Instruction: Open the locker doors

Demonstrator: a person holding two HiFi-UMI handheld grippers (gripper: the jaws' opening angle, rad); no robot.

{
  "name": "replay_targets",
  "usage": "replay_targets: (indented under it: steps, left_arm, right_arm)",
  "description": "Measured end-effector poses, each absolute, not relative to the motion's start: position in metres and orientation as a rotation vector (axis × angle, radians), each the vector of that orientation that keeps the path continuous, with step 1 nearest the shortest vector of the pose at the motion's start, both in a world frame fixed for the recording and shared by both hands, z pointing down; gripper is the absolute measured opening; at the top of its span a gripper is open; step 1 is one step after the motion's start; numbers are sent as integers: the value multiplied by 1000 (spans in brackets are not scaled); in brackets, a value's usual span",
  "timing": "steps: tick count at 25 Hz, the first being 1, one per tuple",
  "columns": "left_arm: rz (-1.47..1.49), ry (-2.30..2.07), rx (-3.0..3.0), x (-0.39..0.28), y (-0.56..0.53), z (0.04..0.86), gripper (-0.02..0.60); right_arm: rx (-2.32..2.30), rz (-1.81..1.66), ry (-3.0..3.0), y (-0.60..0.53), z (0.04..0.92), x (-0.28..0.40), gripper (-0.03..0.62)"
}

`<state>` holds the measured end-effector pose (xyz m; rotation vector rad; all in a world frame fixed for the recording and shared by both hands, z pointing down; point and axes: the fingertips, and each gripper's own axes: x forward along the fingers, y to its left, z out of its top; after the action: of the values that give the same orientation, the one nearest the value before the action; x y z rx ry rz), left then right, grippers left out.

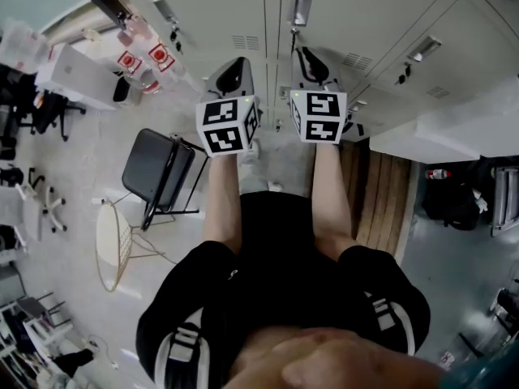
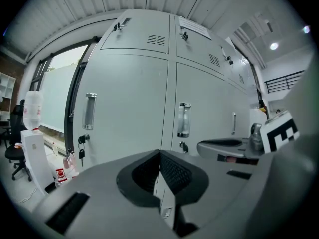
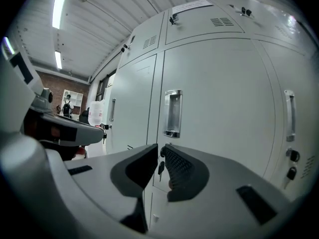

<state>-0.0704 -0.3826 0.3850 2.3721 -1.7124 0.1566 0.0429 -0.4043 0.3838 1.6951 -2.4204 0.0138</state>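
Grey locker doors (image 1: 349, 23) stand shut in front of me. In the head view both grippers are held side by side just short of them, left gripper (image 1: 233, 73) and right gripper (image 1: 311, 65). In the left gripper view the jaws (image 2: 160, 153) meet at their tips with nothing between, facing the seam between two doors with recessed handles (image 2: 184, 119). My right gripper (image 3: 160, 152) has its jaws a narrow gap apart and holds nothing. A key (image 3: 160, 167) hanging in a door's lock shows through that gap, below the handle (image 3: 172, 113).
A black folding chair (image 1: 158, 168) and a round wire table (image 1: 113, 245) stand on the floor to my left. A water dispenser (image 2: 31, 133) stands left of the lockers. Wooden boards (image 1: 385, 193) lie to my right. Keys (image 2: 81, 152) hang from the left door's lock.
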Motion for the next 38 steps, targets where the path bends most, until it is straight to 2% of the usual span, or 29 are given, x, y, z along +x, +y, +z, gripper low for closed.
replay_targets:
  steps: [17, 38]
  left_arm:
    - [274, -1639, 2383, -60, -425, 420, 11]
    - [322, -1669, 2380, -74, -410, 421, 11]
  right_arm:
    - [1704, -27, -2293, -445, 406, 34, 48]
    - [1774, 705, -2665, -444, 409, 43, 40]
